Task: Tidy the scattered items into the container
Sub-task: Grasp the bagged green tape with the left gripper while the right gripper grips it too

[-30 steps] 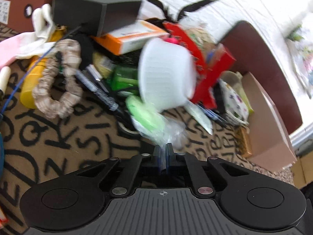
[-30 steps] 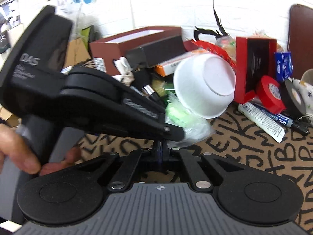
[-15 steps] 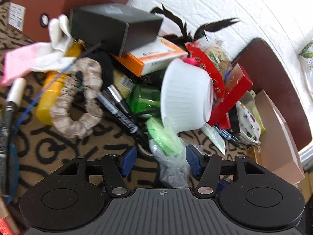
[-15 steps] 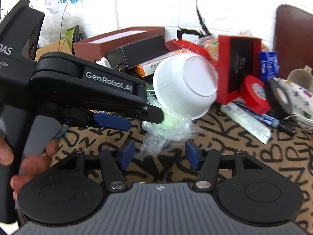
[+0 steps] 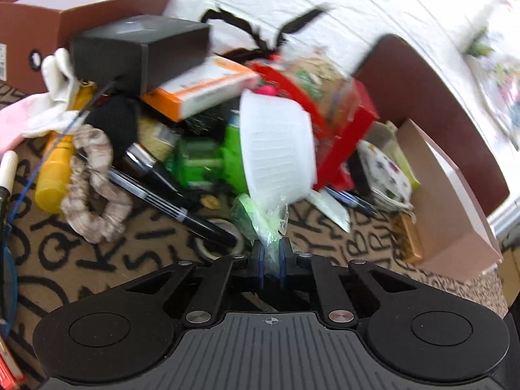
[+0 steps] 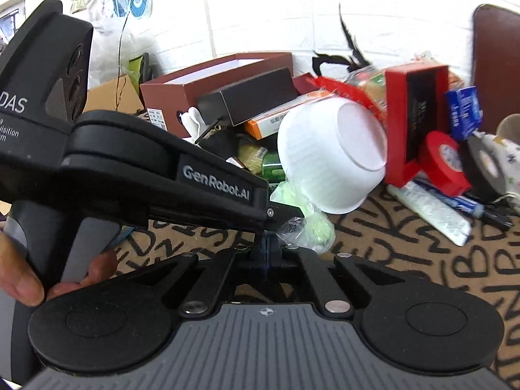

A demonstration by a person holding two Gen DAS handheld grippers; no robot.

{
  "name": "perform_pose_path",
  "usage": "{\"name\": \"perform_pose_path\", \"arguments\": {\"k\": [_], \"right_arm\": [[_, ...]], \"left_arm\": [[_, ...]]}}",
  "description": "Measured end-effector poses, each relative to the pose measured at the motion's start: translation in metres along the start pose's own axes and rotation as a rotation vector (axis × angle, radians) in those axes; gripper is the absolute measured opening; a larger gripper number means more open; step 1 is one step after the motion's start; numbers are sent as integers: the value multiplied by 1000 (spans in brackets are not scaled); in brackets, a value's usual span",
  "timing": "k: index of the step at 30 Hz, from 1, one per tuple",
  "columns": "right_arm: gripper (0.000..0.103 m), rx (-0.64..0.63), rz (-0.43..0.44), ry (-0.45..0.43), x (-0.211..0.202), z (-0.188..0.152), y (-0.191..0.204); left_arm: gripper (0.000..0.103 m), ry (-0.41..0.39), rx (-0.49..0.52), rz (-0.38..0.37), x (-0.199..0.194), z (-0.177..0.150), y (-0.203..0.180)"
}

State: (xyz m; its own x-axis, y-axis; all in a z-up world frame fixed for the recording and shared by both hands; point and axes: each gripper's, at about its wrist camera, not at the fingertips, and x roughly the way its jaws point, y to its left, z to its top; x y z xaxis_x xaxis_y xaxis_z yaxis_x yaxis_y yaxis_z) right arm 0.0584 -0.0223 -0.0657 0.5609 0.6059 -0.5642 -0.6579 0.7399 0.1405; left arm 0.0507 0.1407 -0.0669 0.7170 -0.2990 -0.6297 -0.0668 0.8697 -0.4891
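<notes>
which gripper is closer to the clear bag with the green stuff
Left. The left gripper is shut on the clear bag. The right gripper sits shut just beside it, holding nothing.

Both fisheye views are brightly daylit, and the white brick wall [image 6: 260, 16] beyond the fingers is blown out. Edges bow strongly. In the left view, motion blur smears the ribbed white foam bowl [image 5: 276, 152].

The left tool [image 6: 286, 219] pinches a clear bag of green stuff [image 6: 305, 227] beside the tipped white bowl [image 6: 328, 159]; the right tool [image 6: 267, 248] looks closed, apparently empty
</notes>
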Motion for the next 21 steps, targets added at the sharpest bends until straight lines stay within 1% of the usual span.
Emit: {"name": "perform_pose_path", "arguments": {"k": [3,5,6,8,9,11,12,13,14,16,17,18,19,21], "right_arm": [[1,10,-10,1,-22,-10,-2],[1,21,-25,11,-37,-20,-5],[1,31,-37,20,-46,-27,-6],[1,62,-61,34,-57,-38,-9],[1,78,-72,38,-62,-44,-10],[1,108,-98,41,-71,-56,-15],[3,117,-118,41,-73,-59,-17],[4,124,-141,42,-73,-62,-19],[7,128,-163,44,-72,-63,-21],[20,133,-188,37,-71,-63,-24],[36,132,-194,29,-70,-64,-25],[47,122,-203,22,-70,-63,-25],[49,106,-214,15,-67,-62,-25],[49,69,-224,7,-61,-57,-23]], "left_arm": [[5,49,38,-42,1,-14,-18],[5,84,85,-62,3,-29,-35],[7,103,106,-71,4,-36,-42],[21,137,131,-94,9,-48,-54],[31,150,130,-100,10,-53,-57],[45,149,117,-80,14,-57,-60],[58,143,110,-63,15,-57,-60],[65,133,102,-50,15,-57,-60],[66,124,101,-40,14,-56,-60],[69,112,99,-23,14,-50,-58],[72,106,94,-12,13,-47,-57],[75,98,86,-2,13,-43,-55],[77,89,77,6,14,-41,-53],[77,90,64,15,17,-36,-47]]}}
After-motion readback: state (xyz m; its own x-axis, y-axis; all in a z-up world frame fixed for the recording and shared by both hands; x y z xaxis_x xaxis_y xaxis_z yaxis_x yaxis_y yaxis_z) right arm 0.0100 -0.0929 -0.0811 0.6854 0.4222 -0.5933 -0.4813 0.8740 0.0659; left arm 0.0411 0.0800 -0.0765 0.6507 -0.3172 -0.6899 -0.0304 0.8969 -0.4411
